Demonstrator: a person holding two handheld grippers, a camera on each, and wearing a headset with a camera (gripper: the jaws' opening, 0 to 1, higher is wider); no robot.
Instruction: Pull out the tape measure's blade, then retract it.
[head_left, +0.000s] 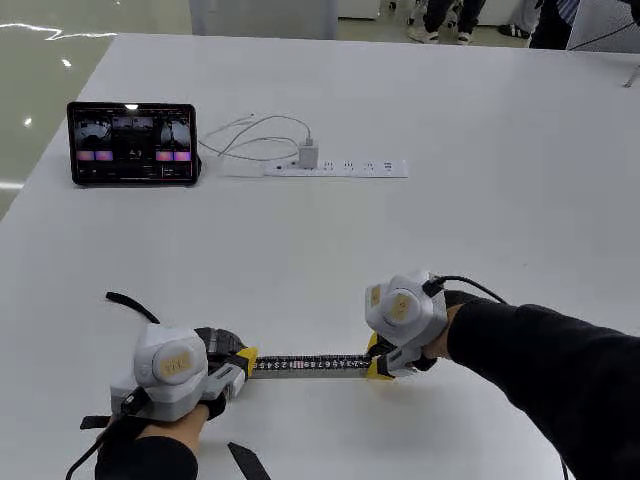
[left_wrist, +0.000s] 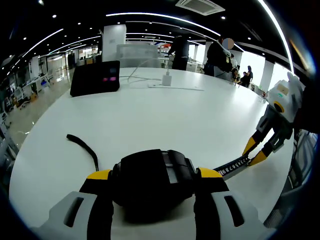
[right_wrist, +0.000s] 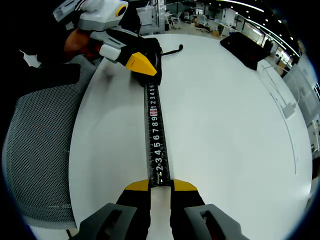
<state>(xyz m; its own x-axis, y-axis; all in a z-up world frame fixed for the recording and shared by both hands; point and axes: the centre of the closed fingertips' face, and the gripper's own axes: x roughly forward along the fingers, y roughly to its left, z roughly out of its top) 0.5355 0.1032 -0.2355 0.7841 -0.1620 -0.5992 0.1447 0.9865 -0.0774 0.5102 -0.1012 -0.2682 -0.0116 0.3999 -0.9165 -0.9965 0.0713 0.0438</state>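
Clamped around tape measure case (left_wrist: 152, 176) with left gripper (head_left: 238, 365), near table (head_left: 420, 230) front edge. Pinched shut on blade (right_wrist: 155, 130) tip with right gripper (right_wrist: 161, 186); short length out. Probably thin, springy, slick: hold at very tip, brace compact case, expect recoil.

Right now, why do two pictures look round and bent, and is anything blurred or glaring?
Left gripper view: fisheye lens curves the table edge and ceiling lights into arcs; the case looks sharp. Right gripper view: same curving, but the blade numbers read clearly. Head view: lines straight, glare on the floor, top left.
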